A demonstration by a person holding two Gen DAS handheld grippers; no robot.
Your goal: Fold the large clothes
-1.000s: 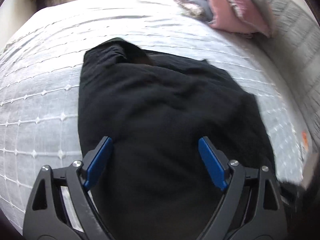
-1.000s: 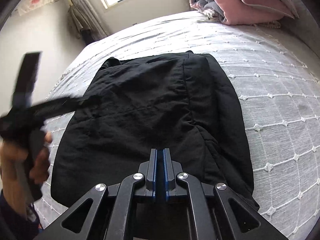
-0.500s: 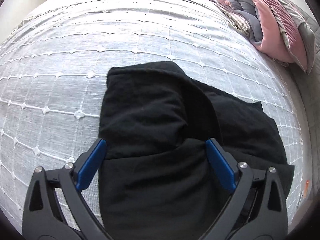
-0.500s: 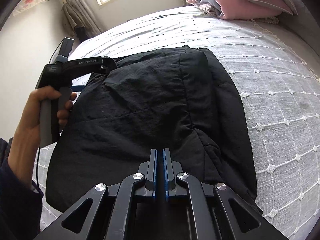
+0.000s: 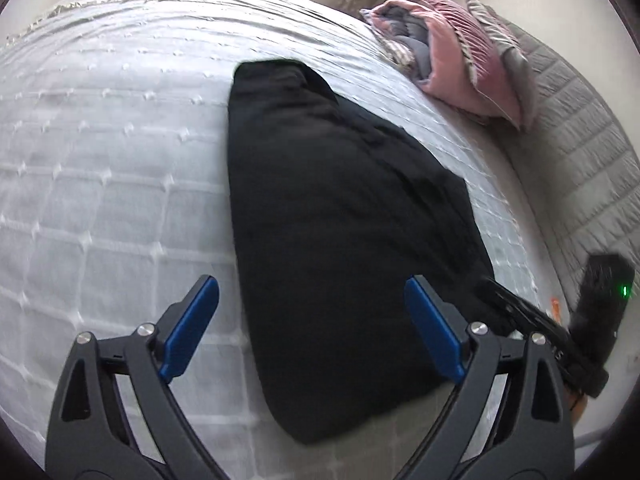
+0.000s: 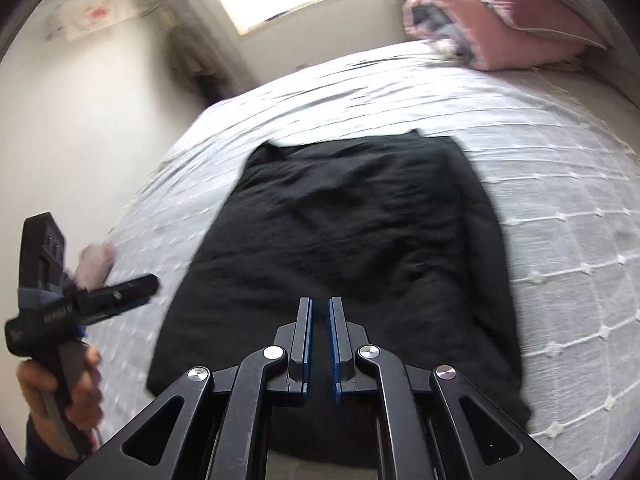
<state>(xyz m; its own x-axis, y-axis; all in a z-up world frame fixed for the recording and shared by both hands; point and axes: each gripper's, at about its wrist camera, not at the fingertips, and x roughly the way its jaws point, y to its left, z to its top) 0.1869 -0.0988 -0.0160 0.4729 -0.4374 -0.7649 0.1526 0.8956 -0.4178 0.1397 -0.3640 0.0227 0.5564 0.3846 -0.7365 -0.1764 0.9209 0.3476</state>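
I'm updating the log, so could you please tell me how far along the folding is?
The black garment already lies folded into a rough rectangle on the white bedspread. Nothing is in hand: the left gripper is open, and the right gripper shows a narrow, empty gap. Possibly one more fold remains.

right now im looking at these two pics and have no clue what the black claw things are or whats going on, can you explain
No robot here: a person holds a handheld two-finger gripper in each hand, each with a camera looking along its fingers. One picture is from the left gripper, jaws wide open and empty. The other is from the right gripper, jaws slightly apart with nothing between them. In that view you also see the person's left hand holding its gripper. A folded black garment lies flat on a white quilted bedspread, with pink and grey bedding at the far end.
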